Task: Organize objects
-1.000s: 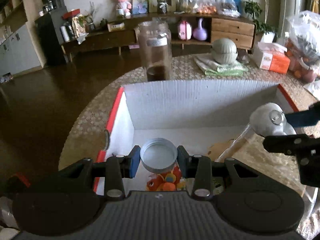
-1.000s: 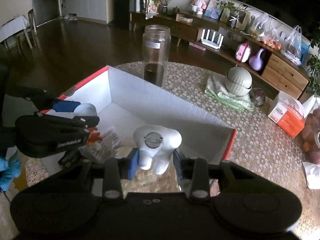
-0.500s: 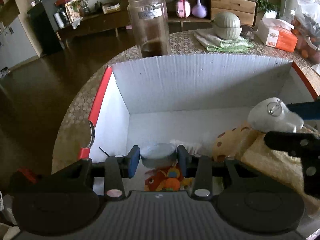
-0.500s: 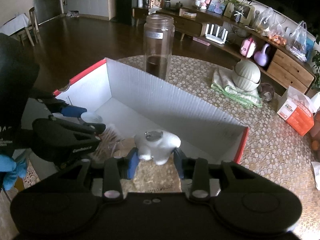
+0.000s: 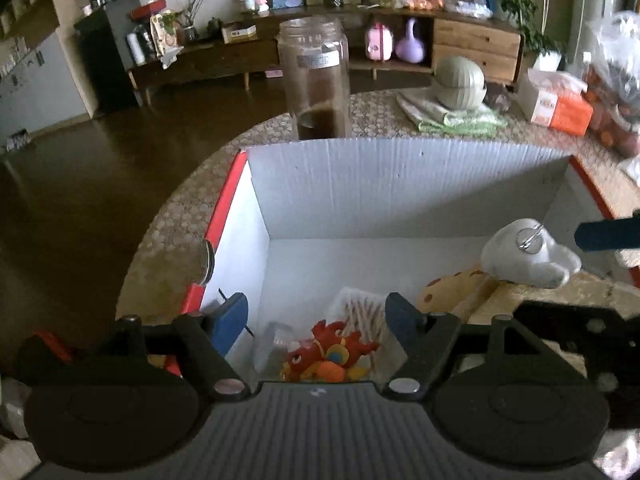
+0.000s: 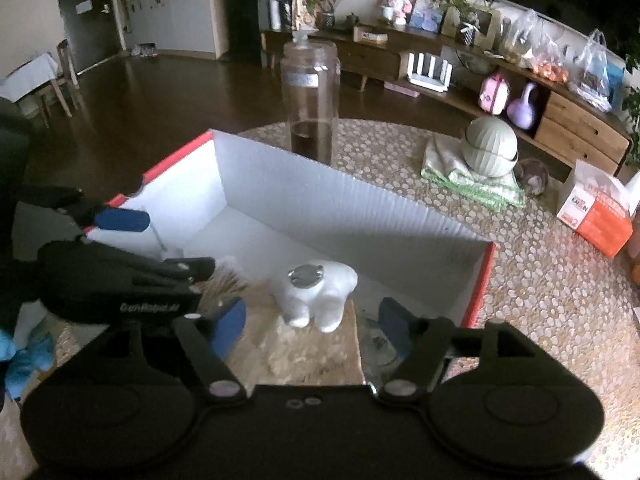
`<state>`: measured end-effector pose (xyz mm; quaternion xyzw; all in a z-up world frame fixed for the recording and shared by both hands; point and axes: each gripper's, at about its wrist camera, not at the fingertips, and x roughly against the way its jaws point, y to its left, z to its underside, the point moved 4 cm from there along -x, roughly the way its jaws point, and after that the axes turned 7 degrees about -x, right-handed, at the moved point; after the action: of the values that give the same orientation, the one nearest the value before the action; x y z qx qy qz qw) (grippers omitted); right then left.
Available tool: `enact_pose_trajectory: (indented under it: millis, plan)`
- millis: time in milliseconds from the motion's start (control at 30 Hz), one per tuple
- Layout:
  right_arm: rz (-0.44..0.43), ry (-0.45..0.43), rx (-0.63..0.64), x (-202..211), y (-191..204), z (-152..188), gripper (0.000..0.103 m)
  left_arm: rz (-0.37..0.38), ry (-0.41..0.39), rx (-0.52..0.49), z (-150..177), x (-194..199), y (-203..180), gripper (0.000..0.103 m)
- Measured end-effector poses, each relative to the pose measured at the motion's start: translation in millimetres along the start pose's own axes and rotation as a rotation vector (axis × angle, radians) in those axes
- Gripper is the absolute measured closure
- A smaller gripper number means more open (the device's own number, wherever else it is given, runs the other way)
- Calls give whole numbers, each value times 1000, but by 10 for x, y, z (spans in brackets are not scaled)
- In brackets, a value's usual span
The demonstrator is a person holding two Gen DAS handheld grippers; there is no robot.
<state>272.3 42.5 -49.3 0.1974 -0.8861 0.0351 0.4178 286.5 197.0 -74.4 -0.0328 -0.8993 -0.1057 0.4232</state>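
Both my claws have just been opening over the white box (image 5: 400, 184) on the desk (image 6: 540, 280). My left claw (image 5: 316, 316) now stands wide, nothing between its pads; the capped container it carried a second ago lies inside the box beside the red toy (image 5: 332, 354). My right claw (image 6: 312, 320) is wide too, the tooth-shaped white figure (image 6: 318, 296) standing free in the box. I judge both drops done; next pieces can follow.
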Motion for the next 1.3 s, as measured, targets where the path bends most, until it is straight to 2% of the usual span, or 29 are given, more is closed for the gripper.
enact_pose_trajectory:
  millis: [133,600,967,1067,1300]
  plan:
    - [7,-16,30,176,36,58,26,8,-5,17,59,129,4,28]
    - [-4,-93,42,892,95,233,23,26,-115,16,161,912,-149,28]
    - [-42,-149,30,1358,56,475,20,40,-184,32,351,1387,-330,28]
    - [-54,-159,20,1442,34,552,19,49,-204,38,408,1503,-388,21]
    - [-92,-183,-15,1659,-46,741,15,29,-248,55,507,1745,-469,19]
